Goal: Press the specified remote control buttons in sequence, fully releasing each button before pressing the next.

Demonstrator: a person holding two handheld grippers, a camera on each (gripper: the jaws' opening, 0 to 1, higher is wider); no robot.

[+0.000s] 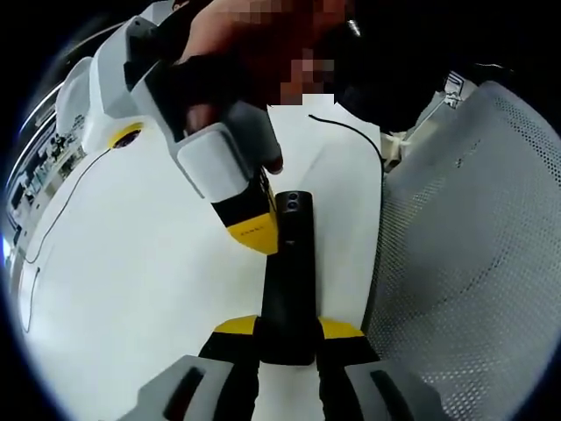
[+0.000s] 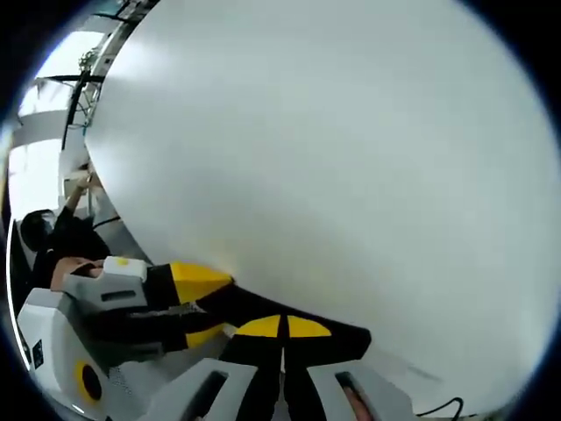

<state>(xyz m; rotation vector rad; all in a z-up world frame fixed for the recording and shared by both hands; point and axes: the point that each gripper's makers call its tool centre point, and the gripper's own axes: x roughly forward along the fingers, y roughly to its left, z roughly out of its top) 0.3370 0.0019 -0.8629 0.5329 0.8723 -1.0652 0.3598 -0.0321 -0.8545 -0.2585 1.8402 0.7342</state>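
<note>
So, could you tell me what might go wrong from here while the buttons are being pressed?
1. The left tongs hold the black remote by its near end alone, so a push from the right tongs near the far end could tip or slip it.
2. The right tongs' tip is broad and its jaws are closed together, so it might press a neighbouring button too.

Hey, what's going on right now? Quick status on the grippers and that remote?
Left gripper shut on black remote, holding its near end. Right gripper shut, tips down on the remote's top. White table beneath; mesh panel alongside, not blocking.
</note>
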